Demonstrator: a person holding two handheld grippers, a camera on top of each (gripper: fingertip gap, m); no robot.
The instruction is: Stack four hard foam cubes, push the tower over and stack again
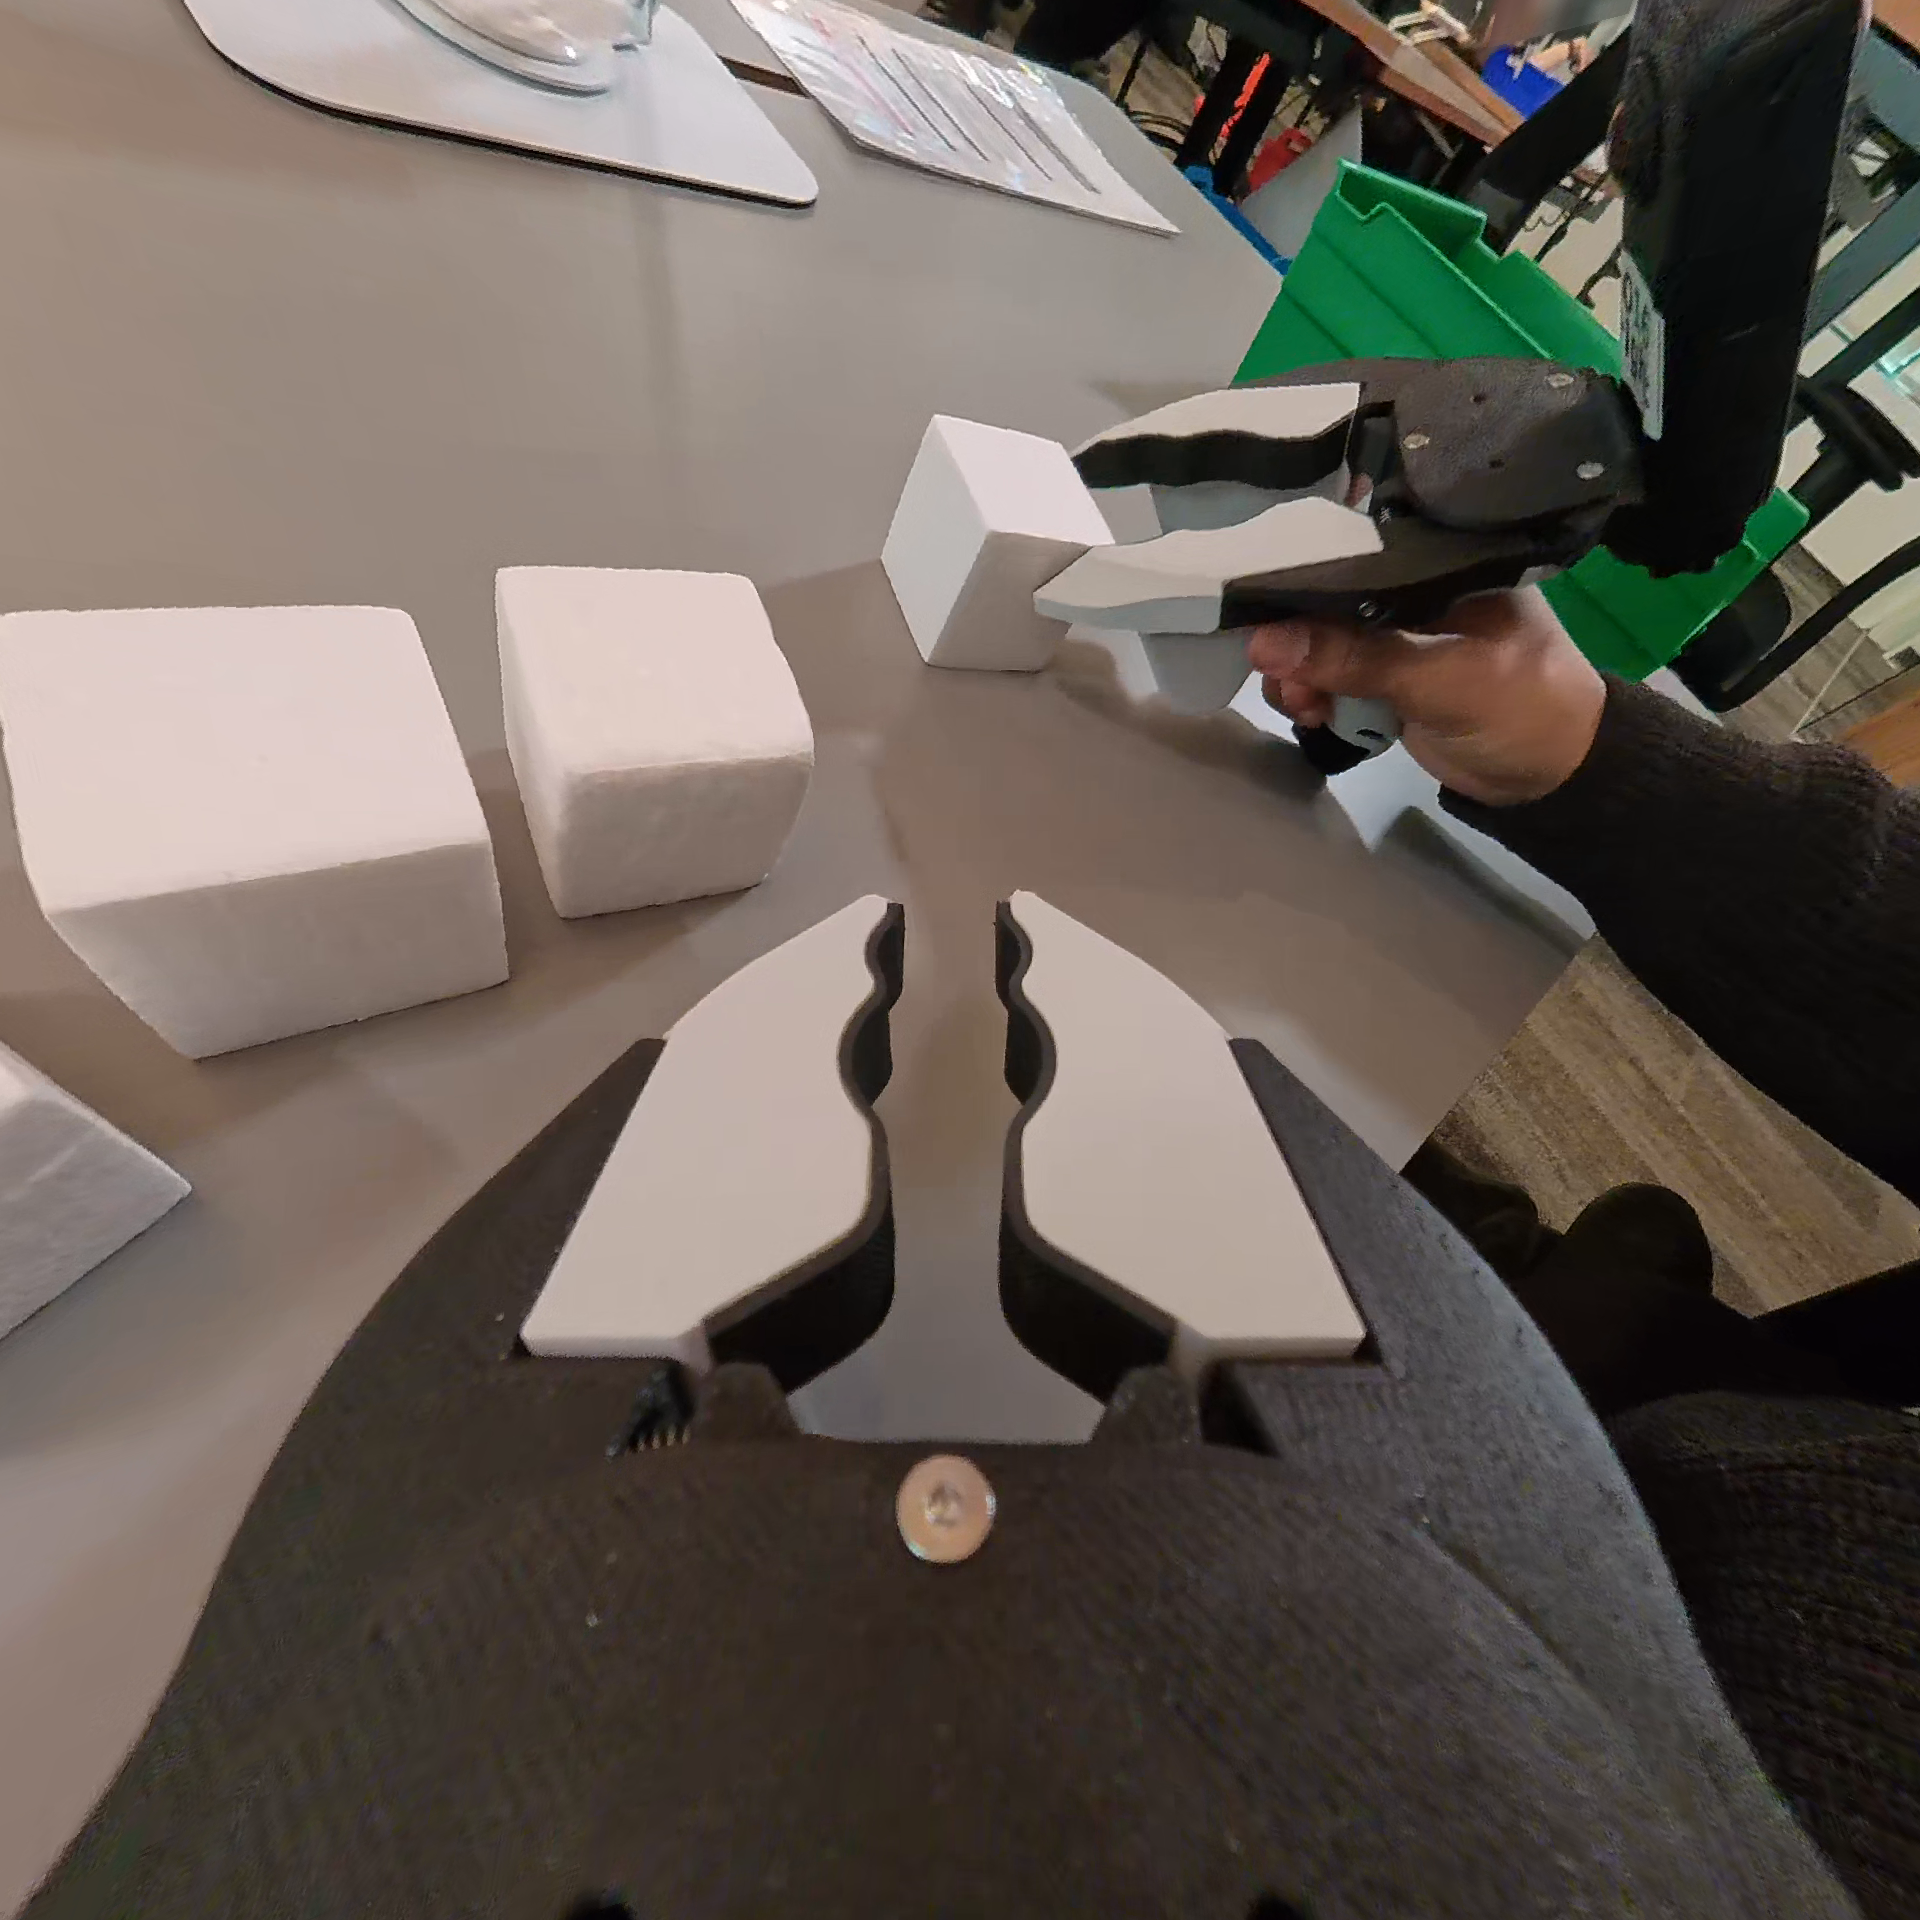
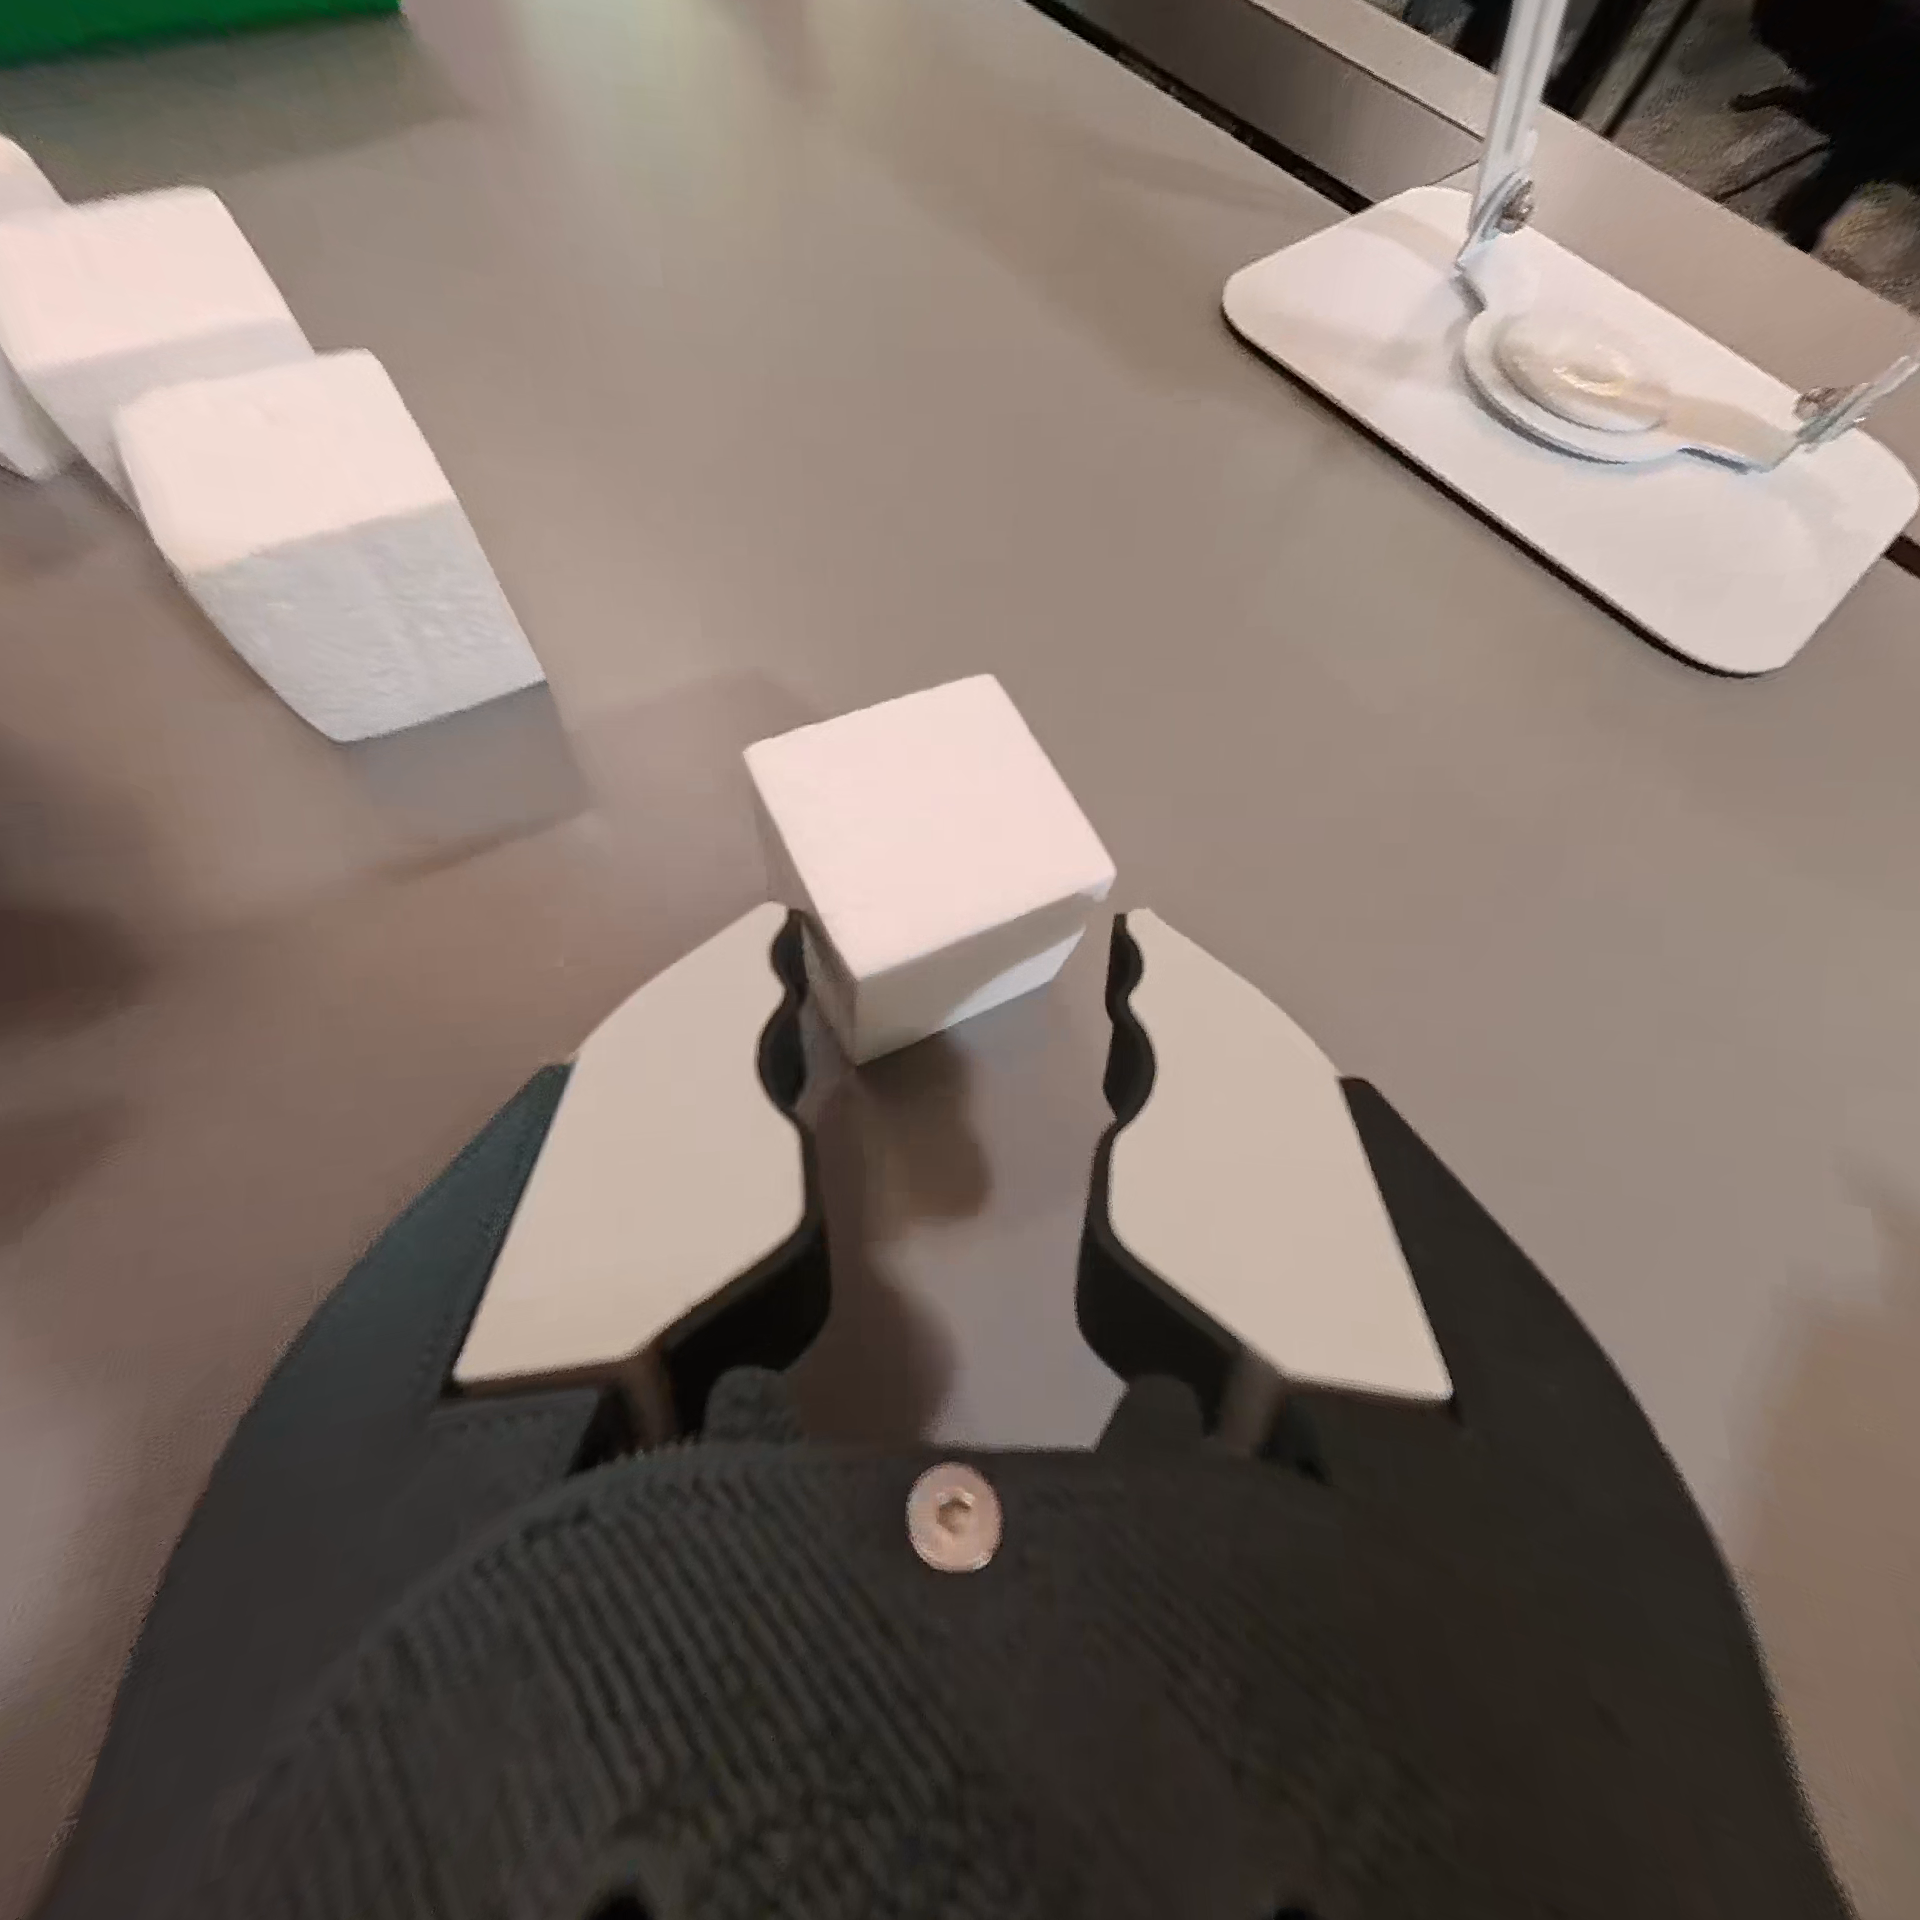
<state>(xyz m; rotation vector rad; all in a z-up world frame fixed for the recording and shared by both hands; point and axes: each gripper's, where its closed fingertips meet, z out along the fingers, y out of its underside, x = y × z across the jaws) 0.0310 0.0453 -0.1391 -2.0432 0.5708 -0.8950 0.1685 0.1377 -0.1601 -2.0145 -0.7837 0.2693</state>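
Several white foam cubes of different sizes stand in a row on the grey table. My right gripper is open around the near end of the smallest cube. Its left fingertip is against the cube's side and its right fingertip stands apart. In the left wrist view the right gripper reaches that small cube from the right, held by a hand. My left gripper is empty, its jaws a narrow gap apart, just right of the medium cube. The large cube sits further left.
Another foam block sits at the left edge. A white mat with a metal stand and glass dish lies at the far side. A laminated sheet lies next to it. A green bin stands beyond the table's right edge.
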